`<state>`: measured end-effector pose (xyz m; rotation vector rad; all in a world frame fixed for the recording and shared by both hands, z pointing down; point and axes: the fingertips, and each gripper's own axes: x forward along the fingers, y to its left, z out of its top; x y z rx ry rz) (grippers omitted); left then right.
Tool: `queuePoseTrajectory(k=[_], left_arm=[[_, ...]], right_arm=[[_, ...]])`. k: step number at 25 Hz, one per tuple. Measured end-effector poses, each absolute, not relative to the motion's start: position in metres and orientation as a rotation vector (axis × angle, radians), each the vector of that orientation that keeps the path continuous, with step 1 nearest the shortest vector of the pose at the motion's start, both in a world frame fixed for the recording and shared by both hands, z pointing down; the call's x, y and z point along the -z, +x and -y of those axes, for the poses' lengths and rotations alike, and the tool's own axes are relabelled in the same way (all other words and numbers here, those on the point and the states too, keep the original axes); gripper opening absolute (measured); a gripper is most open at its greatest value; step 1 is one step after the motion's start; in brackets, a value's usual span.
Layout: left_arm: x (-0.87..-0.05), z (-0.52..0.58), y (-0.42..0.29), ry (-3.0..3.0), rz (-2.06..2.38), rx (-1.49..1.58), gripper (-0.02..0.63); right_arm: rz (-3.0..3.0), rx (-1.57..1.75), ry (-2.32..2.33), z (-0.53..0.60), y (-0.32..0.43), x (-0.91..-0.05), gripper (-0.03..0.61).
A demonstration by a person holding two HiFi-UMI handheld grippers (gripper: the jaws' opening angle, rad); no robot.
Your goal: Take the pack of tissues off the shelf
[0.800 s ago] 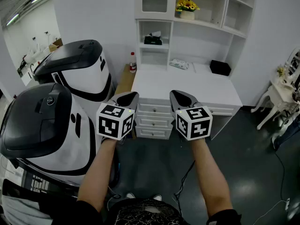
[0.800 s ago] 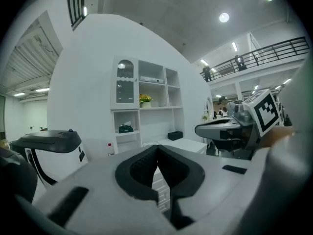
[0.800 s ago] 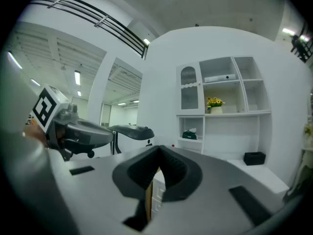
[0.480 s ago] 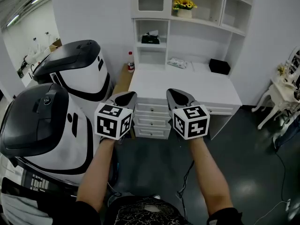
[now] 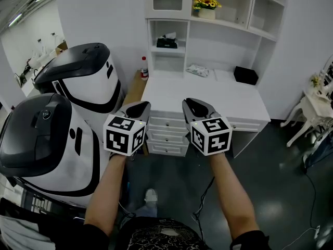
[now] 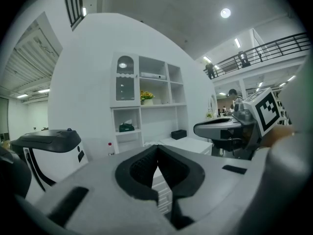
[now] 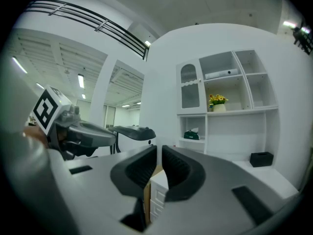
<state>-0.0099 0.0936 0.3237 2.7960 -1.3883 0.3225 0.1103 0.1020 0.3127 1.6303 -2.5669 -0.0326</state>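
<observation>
Left tool (image 6: 157, 150): jaws together, nothing between. Ahead, well apart: white shelf (image 6: 146, 105), tissues (image 6: 126, 127) in its cubby. Right tool (image 6: 200, 129) at right.

The pack of tissues (image 5: 167, 44) is a small, dark green, box-shaped pack with a white tissue standing up out of its top. It sits upright and level on the board of an open compartment in the white shelf (image 5: 181, 50), about midway between the compartment's two side walls and touching neither. That compartment is in the left column of the shelf, just above the back left corner of the white counter (image 5: 208, 95).
</observation>
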Motion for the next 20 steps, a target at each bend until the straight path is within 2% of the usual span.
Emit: queuePoseTrajectory(k=[20], left_arm=[[-0.316, 0.094, -0.029, 2.825, 1.326, -0.294, 0.006]], right_arm=[[2.521, 0.021, 1.648, 0.076, 0.087, -0.311, 0.136]])
